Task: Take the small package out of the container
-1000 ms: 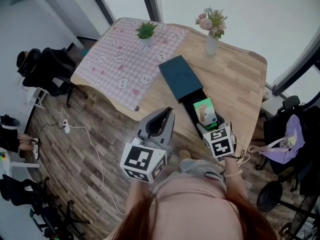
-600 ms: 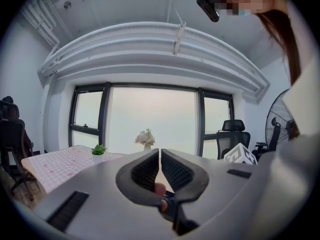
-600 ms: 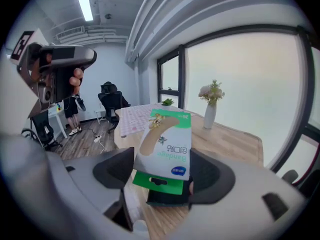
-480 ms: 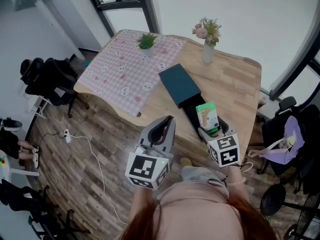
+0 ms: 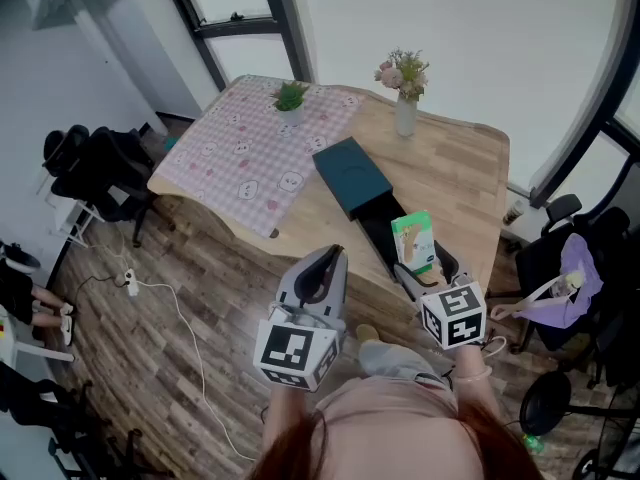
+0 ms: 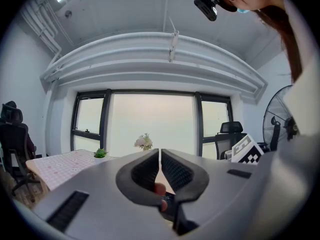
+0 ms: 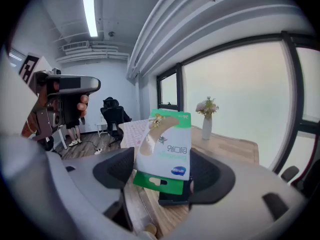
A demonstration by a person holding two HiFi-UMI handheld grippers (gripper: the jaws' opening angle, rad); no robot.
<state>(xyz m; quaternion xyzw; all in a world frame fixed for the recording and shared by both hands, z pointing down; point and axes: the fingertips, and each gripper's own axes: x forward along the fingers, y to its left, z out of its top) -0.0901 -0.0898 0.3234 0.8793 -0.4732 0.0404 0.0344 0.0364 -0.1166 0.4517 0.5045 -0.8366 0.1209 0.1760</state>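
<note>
Movement over the last second is all on the right side. The right gripper (image 5: 421, 266) has carried the small green-and-white card package (image 5: 412, 240) upward: a second ago it sat low, at the open end of the long black box container (image 5: 374, 224); now it stands upright and a little tilted above that open end. The right gripper view shows the jaws closed in on the package (image 7: 165, 151), one pad against each side edge, its printed face towards the camera. A dark block just below the package's lower edge is probably the container's near end, though the view is too cramped to be sure. From that I judge the package has cleared the container, or very nearly.

The left gripper (image 5: 330, 260) hangs off the tabletop's near edge, over the wooden floor, well apart from the container. In the left gripper view its jaws are together with only a hairline slit between them, and nothing is caught there.

The container's dark teal lid (image 5: 348, 171) is slid back towards the pink checked cloth (image 5: 250, 148) on the pale wooden tabletop (image 5: 462, 168). What remains, I think, is to carry the package clear and set it down on bare wood.
</note>
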